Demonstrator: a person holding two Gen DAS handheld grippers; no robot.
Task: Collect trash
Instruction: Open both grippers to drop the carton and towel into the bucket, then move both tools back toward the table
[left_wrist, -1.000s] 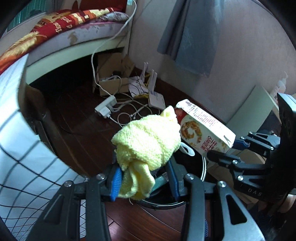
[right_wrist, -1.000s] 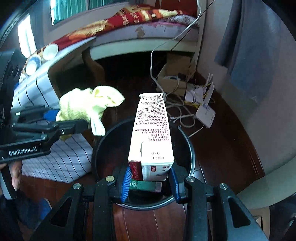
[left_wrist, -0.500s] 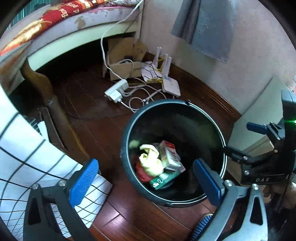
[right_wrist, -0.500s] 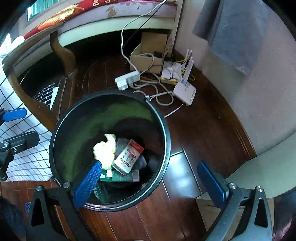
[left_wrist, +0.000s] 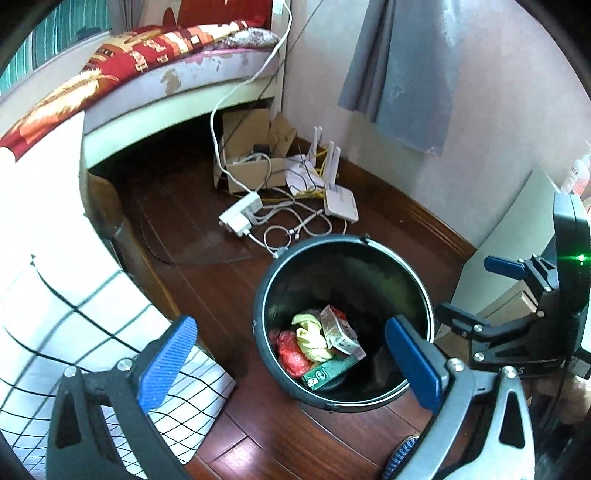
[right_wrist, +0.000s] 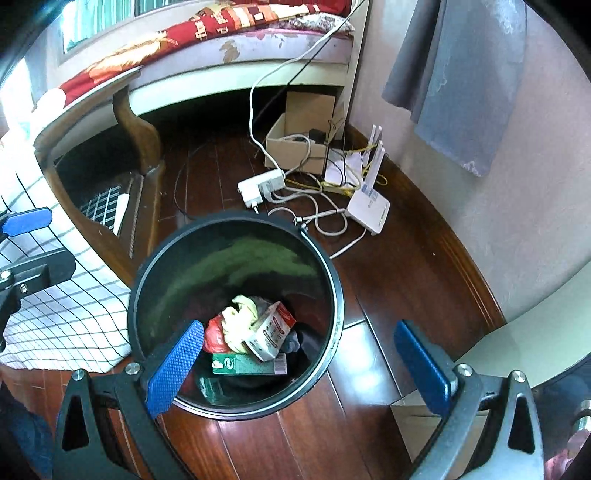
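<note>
A black round bin (left_wrist: 260, 295) (right_wrist: 334, 280) stands on the dark wood floor. At its bottom lie a yellow cloth (left_wrist: 310, 338) (right_wrist: 240, 321), a white and red carton (left_wrist: 338, 330) (right_wrist: 269, 328), a red wrapper (left_wrist: 291, 350) (right_wrist: 214, 332) and a green box (left_wrist: 327, 373) (right_wrist: 243, 363). My left gripper (left_wrist: 291, 363) hangs above the bin, open and empty. My right gripper (right_wrist: 299, 369) is open and empty too, over the bin's near right rim. Each gripper shows at the edge of the other's view.
A white power strip (left_wrist: 240, 216) (right_wrist: 262, 186), tangled cables, a white router (left_wrist: 341, 203) (right_wrist: 369, 208) and a cardboard box (left_wrist: 255, 166) (right_wrist: 295, 142) lie beyond the bin by the wall. A checked cloth (left_wrist: 74, 350) (right_wrist: 55, 295) hangs at the left. A bed stands behind.
Both grippers opened wide. The yellow cloth left the left gripper and the carton left the right one; both now lie in the bin.
</note>
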